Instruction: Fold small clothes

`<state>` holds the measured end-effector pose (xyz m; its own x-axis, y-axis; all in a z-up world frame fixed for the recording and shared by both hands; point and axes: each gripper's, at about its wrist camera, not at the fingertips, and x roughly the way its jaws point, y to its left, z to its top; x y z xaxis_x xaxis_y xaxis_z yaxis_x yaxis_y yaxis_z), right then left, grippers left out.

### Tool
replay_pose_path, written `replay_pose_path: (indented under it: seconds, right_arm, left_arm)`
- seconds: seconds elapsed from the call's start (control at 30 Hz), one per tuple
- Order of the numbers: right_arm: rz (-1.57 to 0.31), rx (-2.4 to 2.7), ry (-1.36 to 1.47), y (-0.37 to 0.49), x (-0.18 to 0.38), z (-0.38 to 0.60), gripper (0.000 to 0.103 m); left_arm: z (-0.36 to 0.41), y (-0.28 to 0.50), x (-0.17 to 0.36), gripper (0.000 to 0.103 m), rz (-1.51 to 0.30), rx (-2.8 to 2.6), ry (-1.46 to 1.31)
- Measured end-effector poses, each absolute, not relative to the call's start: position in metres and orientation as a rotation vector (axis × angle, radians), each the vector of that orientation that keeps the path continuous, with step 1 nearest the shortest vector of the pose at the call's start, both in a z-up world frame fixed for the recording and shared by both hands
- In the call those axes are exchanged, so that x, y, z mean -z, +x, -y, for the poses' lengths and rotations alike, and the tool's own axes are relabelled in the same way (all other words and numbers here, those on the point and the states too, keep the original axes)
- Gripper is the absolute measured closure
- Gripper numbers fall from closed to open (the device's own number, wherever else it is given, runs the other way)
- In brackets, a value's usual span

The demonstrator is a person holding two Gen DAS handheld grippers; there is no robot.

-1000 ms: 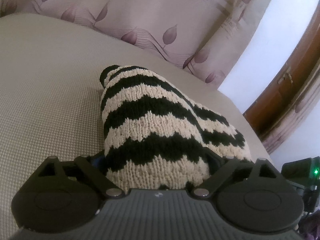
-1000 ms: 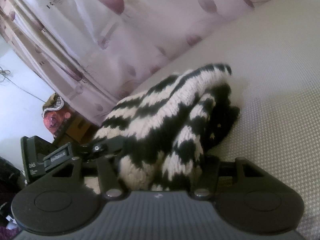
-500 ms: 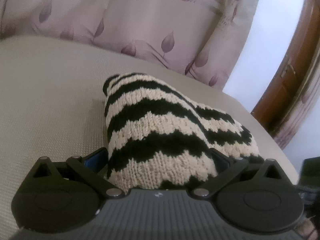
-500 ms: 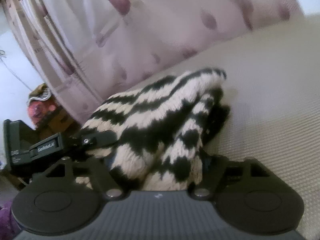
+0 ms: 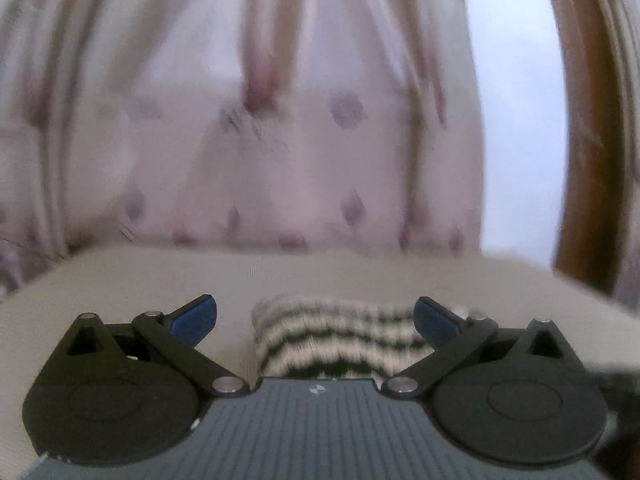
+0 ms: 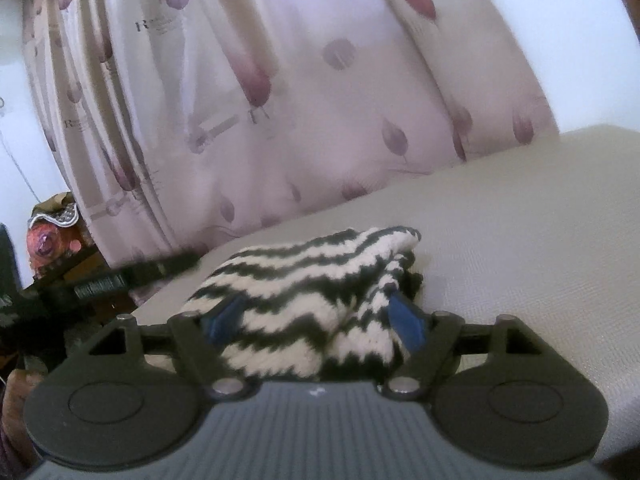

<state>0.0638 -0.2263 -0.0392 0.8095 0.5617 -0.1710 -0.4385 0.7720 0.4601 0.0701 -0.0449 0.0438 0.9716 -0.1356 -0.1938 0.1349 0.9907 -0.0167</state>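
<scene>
A black-and-cream zigzag knit garment (image 6: pixel 320 280) lies folded in a small bundle on the beige cushion (image 6: pixel 520 220). My right gripper (image 6: pixel 316 320) has its jaws opening. The bundle's near end sits between the blue pads (image 6: pixel 406 322), which do not squeeze it. In the blurred left wrist view the same knit (image 5: pixel 336 336) lies low between the wide-apart blue pads (image 5: pixel 196 318) of my left gripper (image 5: pixel 316 318), untouched. A black finger (image 6: pixel 168 264) of the left gripper shows blurred at the left of the right wrist view.
A pale curtain with pink leaf prints (image 6: pixel 320 100) hangs just behind the cushion. A brown wooden door frame (image 5: pixel 576 160) stands at the right. A reddish patterned object (image 6: pixel 48 240) sits low beyond the cushion's left edge.
Both grippers have let go of the knit, widened their jaws and drawn back and upward. Their blue pads now show. The bundle stays folded on the cushion.
</scene>
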Motion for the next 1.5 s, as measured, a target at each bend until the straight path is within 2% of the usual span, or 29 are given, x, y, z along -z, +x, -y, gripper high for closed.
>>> replay_pose_path:
  seconds: [0.2, 0.3, 0.4, 0.5, 1.07, 1.27, 1.5]
  right_arm:
    - [-0.278, -0.563, 0.417, 0.039, 0.028, 0.233, 0.021]
    - [-0.264, -0.566, 0.426, 0.030, 0.023, 0.236, 0.020]
    - [-0.248, -0.571, 0.424, 0.024, 0.019, 0.237, 0.020]
    - [-0.243, -0.578, 0.417, 0.021, 0.017, 0.236, 0.018]
    - [-0.228, -0.462, 0.287, 0.010, 0.014, 0.225, 0.016]
    - [-0.251, -0.455, 0.285, 0.011, 0.016, 0.225, 0.015]
    - [-0.264, -0.433, 0.266, 0.010, 0.019, 0.220, 0.015]
  left_arm:
    - [0.049, 0.053, -0.084, 0.000, -0.136, 0.041, -0.002]
    - [0.038, 0.050, -0.099, 0.000, -0.191, 0.055, -0.106]
    - [0.025, 0.041, -0.104, 0.000, -0.150, -0.056, -0.213]
    - [0.032, 0.049, -0.110, 0.000, -0.195, -0.064, -0.098]
    - [0.046, 0.052, -0.069, 0.000, -0.352, 0.052, -0.023]
    - [0.060, 0.049, -0.055, 0.000, -0.266, 0.020, 0.127]
    - [0.055, 0.054, -0.051, 0.000, -0.292, 0.055, 0.078]
